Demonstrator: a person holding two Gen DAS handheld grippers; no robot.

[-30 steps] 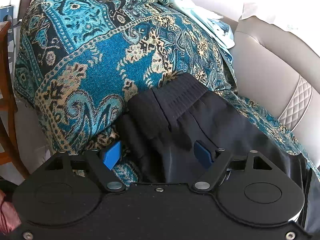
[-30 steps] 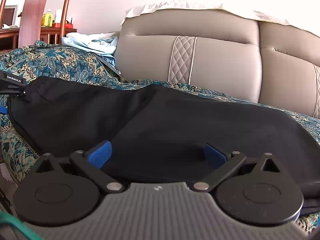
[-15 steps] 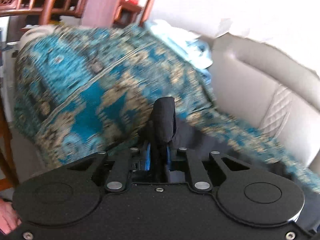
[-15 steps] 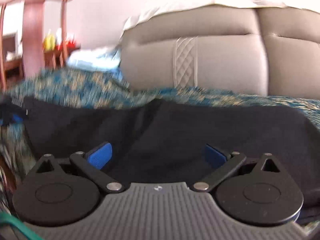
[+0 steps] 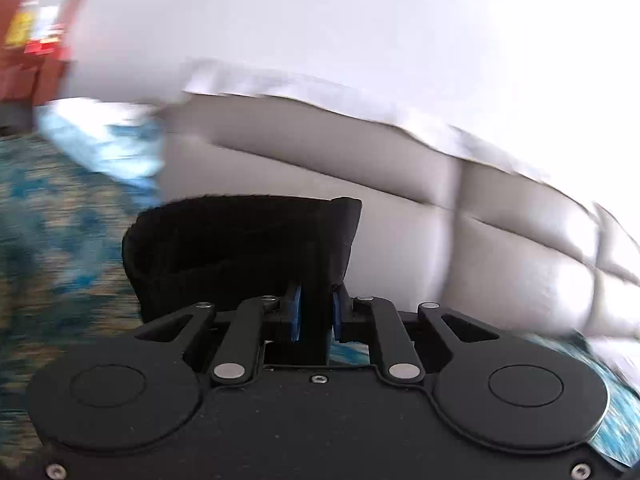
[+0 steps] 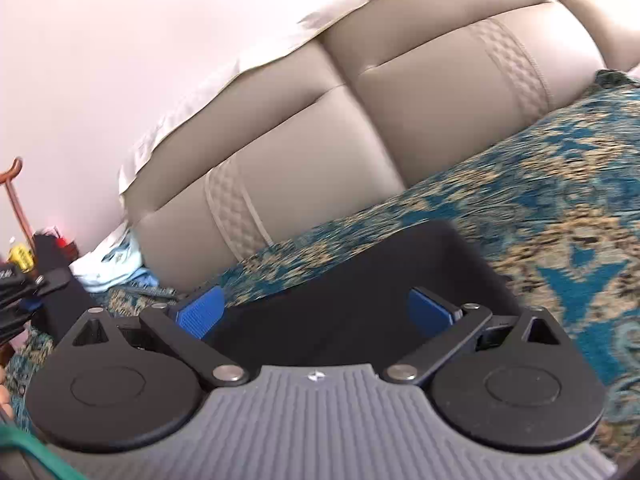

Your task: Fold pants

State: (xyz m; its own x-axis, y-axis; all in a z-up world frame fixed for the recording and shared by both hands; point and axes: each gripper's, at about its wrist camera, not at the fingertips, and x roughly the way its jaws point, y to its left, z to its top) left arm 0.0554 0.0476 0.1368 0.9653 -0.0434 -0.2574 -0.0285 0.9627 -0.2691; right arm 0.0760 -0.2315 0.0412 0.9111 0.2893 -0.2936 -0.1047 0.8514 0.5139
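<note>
The black pants lie on a sofa covered with a teal patterned throw. My left gripper [image 5: 314, 316] is shut on the black waistband [image 5: 240, 248], which it holds lifted in front of the sofa back; the view is blurred. My right gripper [image 6: 316, 312] is open, its blue pads [image 6: 200, 312] on either side of the far end of the pants [image 6: 360, 292], low over the cloth. The left gripper [image 6: 24, 284] with raised black fabric shows at the left edge of the right wrist view.
The beige leather sofa back [image 6: 360, 120] runs behind the throw [image 6: 540, 208]. Light blue clothes [image 6: 112, 264] lie at the sofa's left end, also in the left wrist view [image 5: 104, 148]. Wooden furniture [image 5: 24, 52] stands beyond.
My left gripper closed on the waistband and lifted it, swinging toward the sofa back. My right gripper stayed open and moved along the pants to their far end, tilting.
</note>
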